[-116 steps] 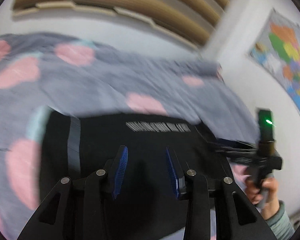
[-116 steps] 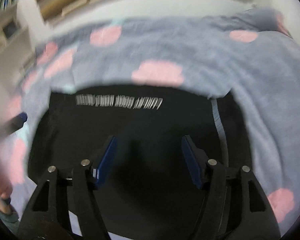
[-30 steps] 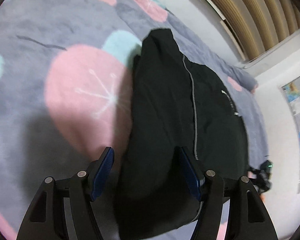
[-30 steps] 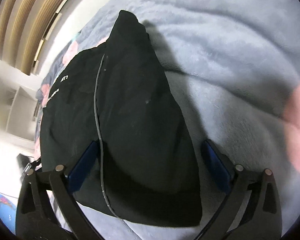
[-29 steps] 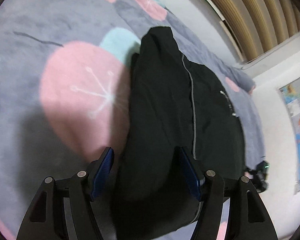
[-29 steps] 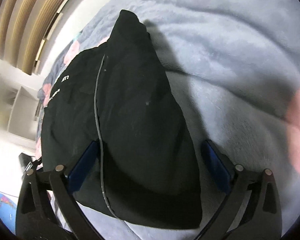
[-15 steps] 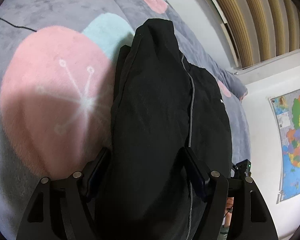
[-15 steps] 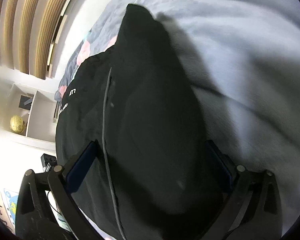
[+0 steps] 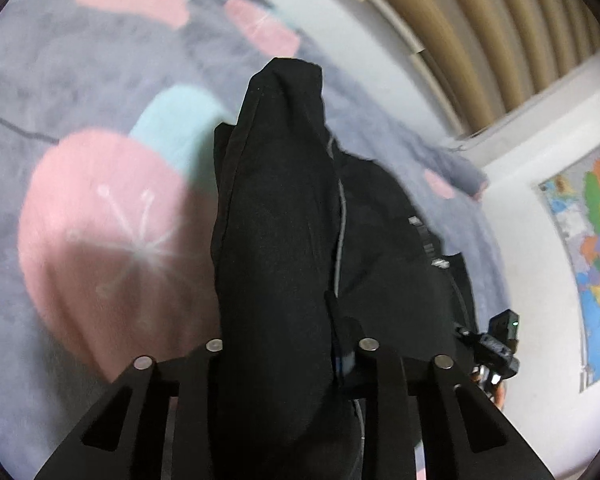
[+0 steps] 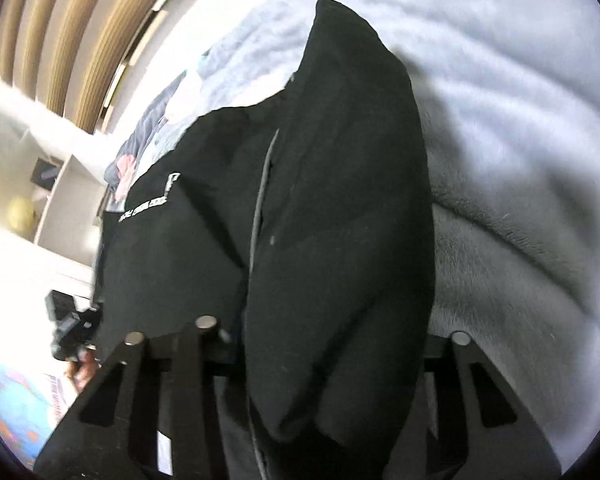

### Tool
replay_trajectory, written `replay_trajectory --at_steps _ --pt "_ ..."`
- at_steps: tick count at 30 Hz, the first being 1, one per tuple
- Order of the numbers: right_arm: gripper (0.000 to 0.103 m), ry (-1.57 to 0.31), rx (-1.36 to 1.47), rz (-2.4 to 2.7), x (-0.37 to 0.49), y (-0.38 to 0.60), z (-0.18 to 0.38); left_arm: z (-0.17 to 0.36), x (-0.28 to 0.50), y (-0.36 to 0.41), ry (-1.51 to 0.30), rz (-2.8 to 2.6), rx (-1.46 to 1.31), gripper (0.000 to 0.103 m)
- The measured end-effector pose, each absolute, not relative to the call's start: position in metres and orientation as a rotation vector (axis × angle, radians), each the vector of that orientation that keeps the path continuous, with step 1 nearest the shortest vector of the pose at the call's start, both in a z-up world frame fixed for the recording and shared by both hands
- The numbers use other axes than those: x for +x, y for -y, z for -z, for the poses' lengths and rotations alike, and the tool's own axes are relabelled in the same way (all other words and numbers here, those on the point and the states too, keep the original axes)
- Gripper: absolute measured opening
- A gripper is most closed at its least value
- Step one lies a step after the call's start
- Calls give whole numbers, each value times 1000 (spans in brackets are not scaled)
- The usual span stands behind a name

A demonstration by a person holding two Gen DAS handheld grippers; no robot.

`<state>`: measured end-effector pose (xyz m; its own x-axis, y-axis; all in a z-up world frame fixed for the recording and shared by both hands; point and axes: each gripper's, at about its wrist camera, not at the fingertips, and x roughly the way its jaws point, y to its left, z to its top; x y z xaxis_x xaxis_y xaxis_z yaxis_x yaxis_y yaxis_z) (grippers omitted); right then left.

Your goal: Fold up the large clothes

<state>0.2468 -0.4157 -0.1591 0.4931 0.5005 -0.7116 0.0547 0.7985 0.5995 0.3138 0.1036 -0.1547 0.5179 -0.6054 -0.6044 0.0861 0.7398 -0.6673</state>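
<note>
A large black jacket [image 9: 276, 220] with a grey zip line and white lettering lies on a grey blanket [image 9: 80, 80] with pink and teal shapes. My left gripper [image 9: 284, 344] is shut on a thick fold of the jacket, and the cloth hides the fingertips. In the right wrist view the same jacket [image 10: 340, 200] bulges between the jaws of my right gripper [image 10: 332, 340], which is shut on its other end. Each gripper shows small at the edge of the other's view: the right one [image 9: 496, 344] and the left one [image 10: 70, 332].
The blanket [image 10: 520, 100] covers a bed. A white wall and ribbed wooden headboard [image 9: 480, 20] stand behind it. A coloured map [image 9: 592, 240] hangs on the right wall. White shelves [image 10: 40, 184] stand at the left in the right wrist view.
Both grippers have closed on the jacket's two ends, where half a second ago their jaws stood wide around it. The cloth now bunches up and lifts between the jaws.
</note>
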Motion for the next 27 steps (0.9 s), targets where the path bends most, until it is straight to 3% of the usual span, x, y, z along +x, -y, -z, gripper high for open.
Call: replay_trajectory --at_steps 5,16,20,23,27 --pt "27 -963 529 -313 220 398 109 94 279 -94 -814 494 -521 24" --pt "26 -886 325 -354 89 336 -15 -23 141 -128 -603 546 -412 20" --pt "26 -880 287 -368 50 323 -30 -40 86 -140 -539 605 -415 11" --pt "25 -884 264 -364 34 312 -21 -31 66 -143 -605 525 -385 11" --pt "22 -1014 220 -240 48 307 46 65 88 -158 -860 413 -470 12"
